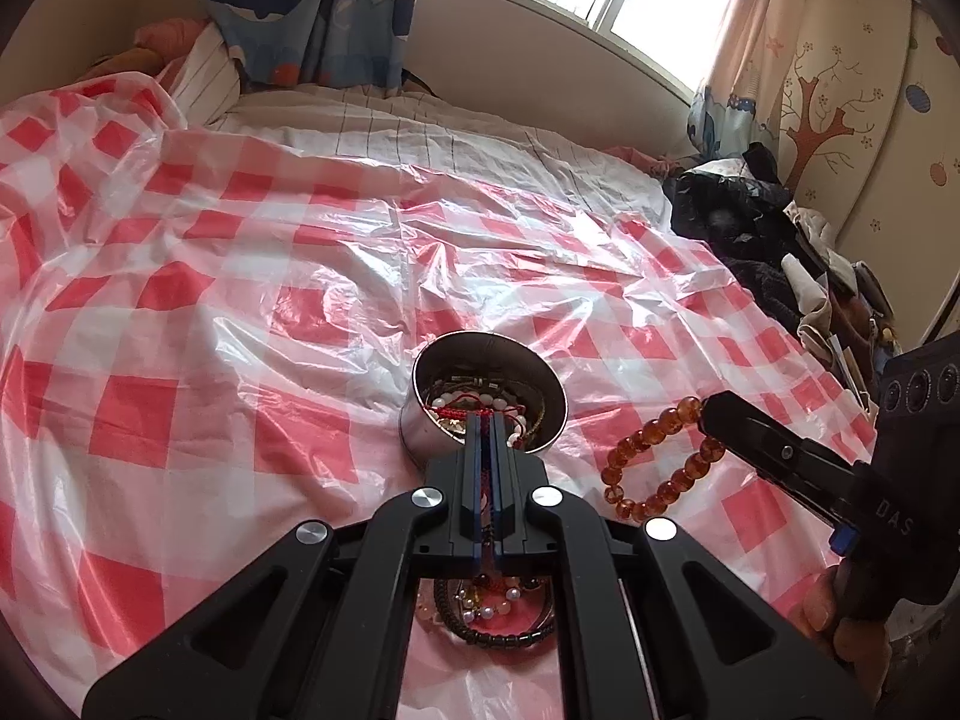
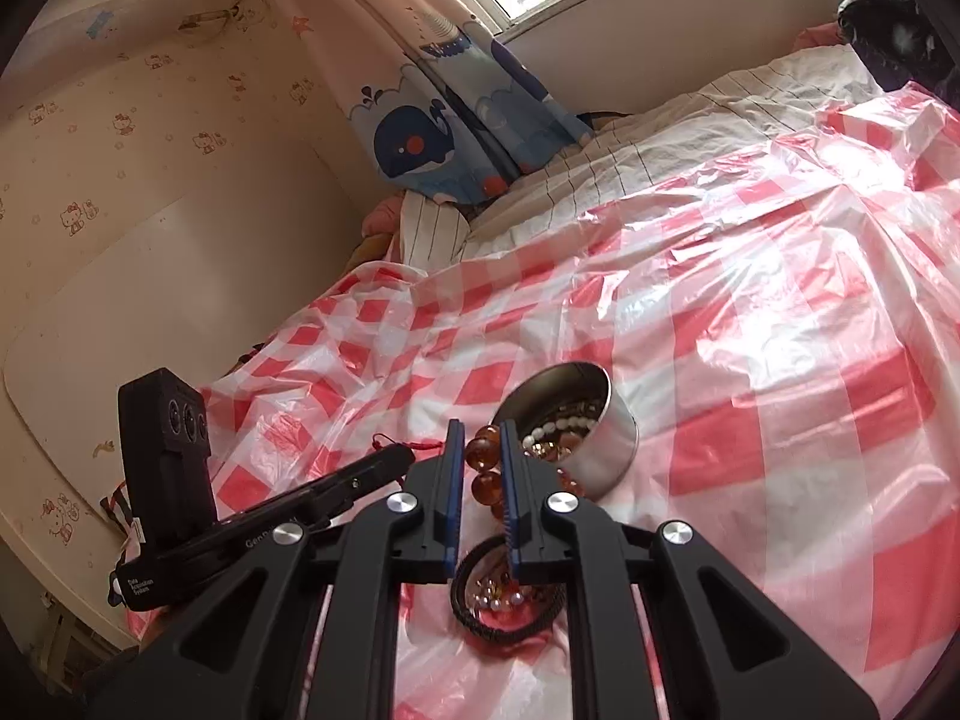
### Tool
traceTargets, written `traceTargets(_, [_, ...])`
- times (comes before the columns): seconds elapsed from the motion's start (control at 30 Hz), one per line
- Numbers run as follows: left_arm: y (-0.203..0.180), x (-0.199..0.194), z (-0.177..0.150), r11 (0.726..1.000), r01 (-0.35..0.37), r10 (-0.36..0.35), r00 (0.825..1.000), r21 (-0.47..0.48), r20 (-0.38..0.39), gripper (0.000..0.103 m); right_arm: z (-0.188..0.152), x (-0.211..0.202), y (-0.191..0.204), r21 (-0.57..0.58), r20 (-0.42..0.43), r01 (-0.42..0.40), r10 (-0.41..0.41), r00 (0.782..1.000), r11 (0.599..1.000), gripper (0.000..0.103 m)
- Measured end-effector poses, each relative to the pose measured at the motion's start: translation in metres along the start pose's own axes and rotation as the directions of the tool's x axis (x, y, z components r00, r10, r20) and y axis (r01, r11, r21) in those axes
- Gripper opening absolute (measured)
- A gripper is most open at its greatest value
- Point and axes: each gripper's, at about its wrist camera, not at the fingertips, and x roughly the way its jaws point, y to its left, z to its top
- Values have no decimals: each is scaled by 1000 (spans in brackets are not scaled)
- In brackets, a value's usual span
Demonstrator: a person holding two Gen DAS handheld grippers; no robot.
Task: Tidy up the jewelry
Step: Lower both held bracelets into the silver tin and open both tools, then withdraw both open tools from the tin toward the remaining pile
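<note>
A round metal tin (image 1: 480,360) (image 2: 606,432) stands on the checked plastic sheet and holds several pearl and bead bracelets. My left gripper (image 1: 486,420) is shut on a red cord bracelet (image 1: 462,411) over the tin's near rim; it also shows in the right wrist view (image 2: 396,456). My right gripper (image 2: 482,429) is shut on an amber bead bracelet (image 1: 657,456) (image 2: 483,456), which hangs just right of the tin; it also shows in the left wrist view (image 1: 711,408). A small pile of jewelry with a dark band (image 1: 498,612) (image 2: 510,600) lies on the sheet below the grippers.
The red and white checked plastic sheet (image 1: 240,300) covers a bed. Dark clothes and bags (image 1: 750,216) are heaped at the bed's right edge. A whale-print curtain (image 2: 444,132) and a window stand at the far side. A striped pillow (image 2: 432,228) lies at the head.
</note>
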Motion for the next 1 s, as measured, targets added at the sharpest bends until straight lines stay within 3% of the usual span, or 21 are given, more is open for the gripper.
traceTargets(0.17, [-5,16,19,998,49,-48,999,-38,16,2,19,11,2,-3,11,-9,9,1000,1000,12])
traceTargets(0.27, [-7,34,31,990,118,-116,993,-71,32,3,31,18,6,-18,25,-7,7,1000,1000,12])
traceTargets(0.3, [-6,47,34,988,130,-130,991,-81,4,6,35,20,7,-25,28,-5,6,1000,1000,12])
traceTargets(0.4, [2,73,34,990,89,-97,993,-113,-68,18,43,29,9,-37,25,-2,3,1000,999,12])
traceTargets(0.6, [28,55,33,988,7,-12,999,-154,-34,31,47,53,8,0,-5,-44,44,999,999,12])
traceTargets(0.67, [34,44,33,988,-14,12,1000,-155,-18,33,46,63,7,-6,-24,8,-9,1000,1000,13])
traceTargets(0.7, [36,39,33,988,-27,25,1000,-150,-14,33,44,70,5,-21,-45,48,-49,998,999,20])
traceTargets(0.73, [36,32,31,989,-39,38,999,-141,-11,35,40,78,-1,-33,-75,118,-120,990,992,31])
traceTargets(0.77, [36,27,29,990,-43,42,999,-133,-11,35,36,80,-7,-31,-85,161,-163,983,987,49])
traceTargets(1.0, [10,-13,-9,993,-120,120,993,16,3,53,-19,21,-14,-62,-108,265,-271,957,962,50])
